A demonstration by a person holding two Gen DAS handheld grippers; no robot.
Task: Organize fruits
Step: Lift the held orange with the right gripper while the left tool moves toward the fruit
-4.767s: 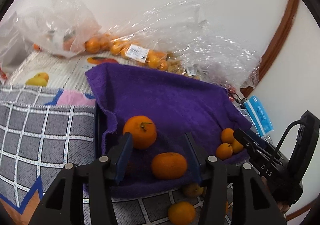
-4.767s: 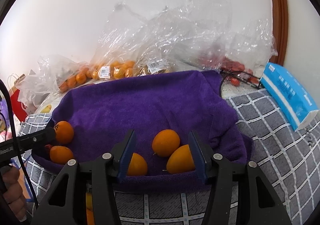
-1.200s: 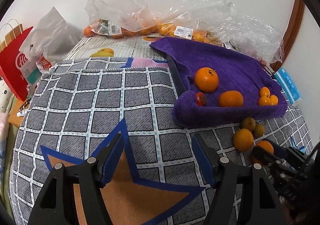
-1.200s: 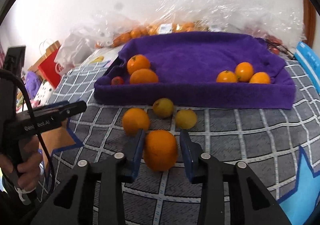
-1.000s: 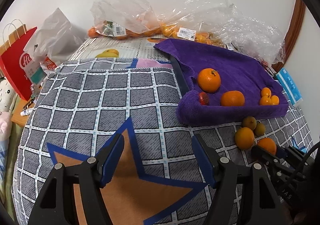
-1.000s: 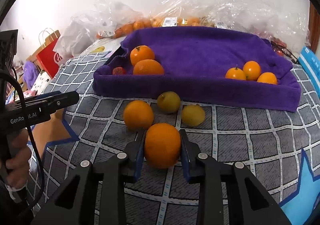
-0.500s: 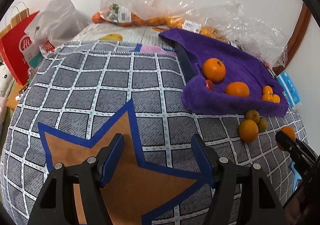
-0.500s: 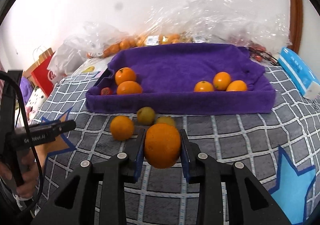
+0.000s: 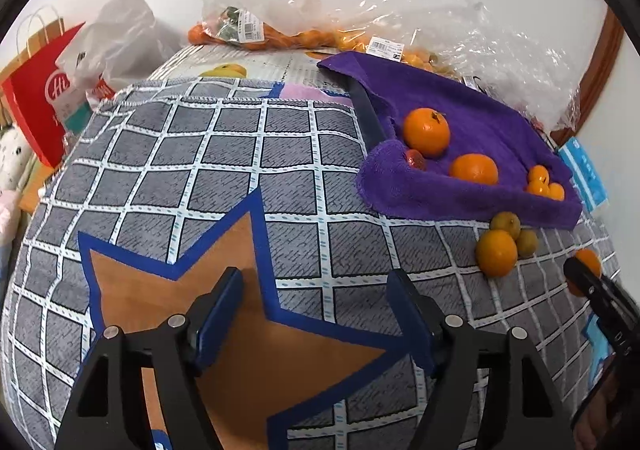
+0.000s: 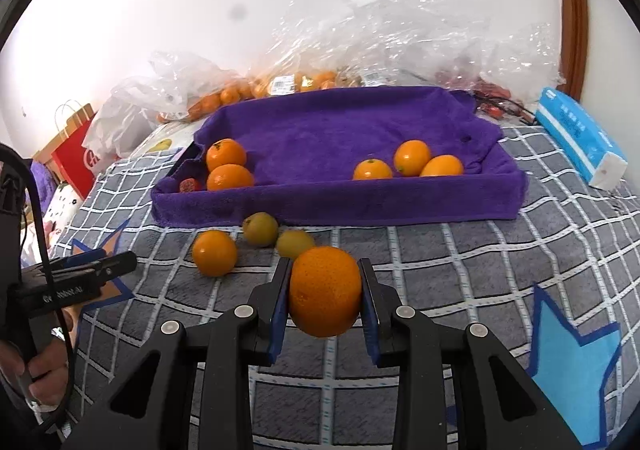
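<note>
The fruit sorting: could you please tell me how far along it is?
Done: the purple tray holds two oranges and a small red fruit at its left end, three small oranges at its right. In hand: the right gripper clamps an orange; the left gripper is open and empty. Left: one orange and two yellowish fruits on the cloth.

Looks like a home, likely a bedroom: soft checked blanket (image 9: 224, 154) with star patches as the work surface, wooden door frame (image 10: 572, 10) against a plain white wall, red paper shopping bag (image 9: 38, 98) alongside, clear supermarket bags of fruit (image 10: 288, 82) piled at the back
</note>
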